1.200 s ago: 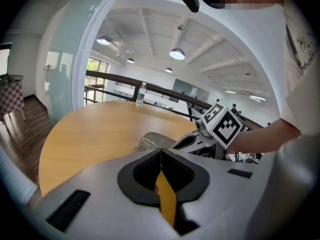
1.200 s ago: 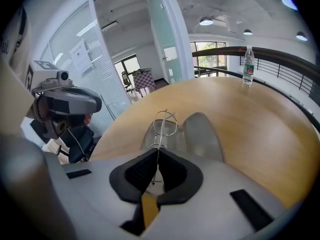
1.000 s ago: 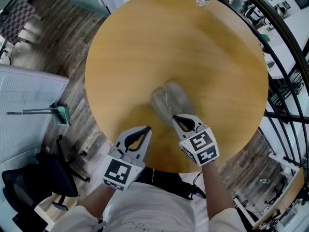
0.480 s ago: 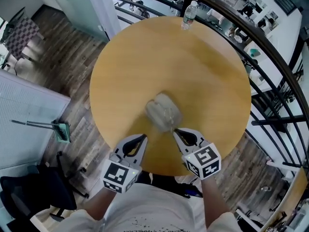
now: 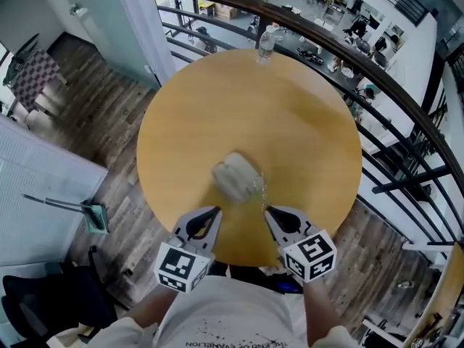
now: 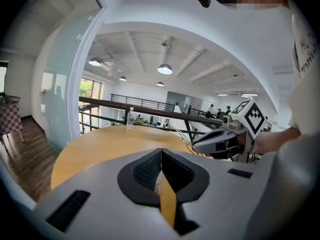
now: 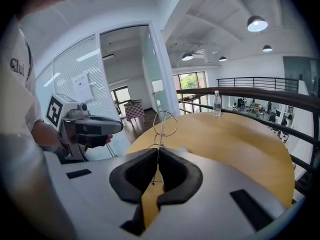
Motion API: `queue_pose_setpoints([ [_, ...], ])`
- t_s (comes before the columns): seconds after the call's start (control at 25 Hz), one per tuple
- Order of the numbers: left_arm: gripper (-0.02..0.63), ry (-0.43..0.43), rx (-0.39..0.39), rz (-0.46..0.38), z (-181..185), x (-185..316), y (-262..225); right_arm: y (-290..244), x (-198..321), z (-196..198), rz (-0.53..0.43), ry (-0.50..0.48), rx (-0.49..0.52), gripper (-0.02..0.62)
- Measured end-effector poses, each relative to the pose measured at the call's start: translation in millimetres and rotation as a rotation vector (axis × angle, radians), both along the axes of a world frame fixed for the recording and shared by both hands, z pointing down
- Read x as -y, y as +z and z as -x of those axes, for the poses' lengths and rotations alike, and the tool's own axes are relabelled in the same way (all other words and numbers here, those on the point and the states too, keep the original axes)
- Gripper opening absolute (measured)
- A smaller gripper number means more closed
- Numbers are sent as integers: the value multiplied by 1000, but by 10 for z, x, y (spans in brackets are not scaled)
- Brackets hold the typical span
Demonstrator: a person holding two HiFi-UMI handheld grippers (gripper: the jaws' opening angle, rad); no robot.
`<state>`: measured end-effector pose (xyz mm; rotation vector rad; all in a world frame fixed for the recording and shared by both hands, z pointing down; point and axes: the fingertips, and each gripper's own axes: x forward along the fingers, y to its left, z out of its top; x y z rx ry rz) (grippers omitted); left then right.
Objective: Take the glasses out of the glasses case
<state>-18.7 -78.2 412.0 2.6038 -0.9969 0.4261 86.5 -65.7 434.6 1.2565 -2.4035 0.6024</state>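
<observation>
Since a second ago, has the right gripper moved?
Yes: the right gripper has pulled back from the glasses case toward the person, holding the glasses.

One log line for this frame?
right tool: shut on glasses | left tool: shut, empty | glasses case: on table

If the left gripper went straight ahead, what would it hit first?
Probably nothing nearby: the left gripper points across the table, passing right of the water bottle; the railing beyond perhaps comes first.
</observation>
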Motion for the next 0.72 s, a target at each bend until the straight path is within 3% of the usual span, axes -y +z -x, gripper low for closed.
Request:
queue_pose_setpoints([
  [0.32,25,18,8,-29,-68,-128,-173,-196,-162,-37,-42,48,72,32],
  [0.72,25,3,-9,-52,-112,-182,-311,-299,-257,-13,-63,36,87,32],
])
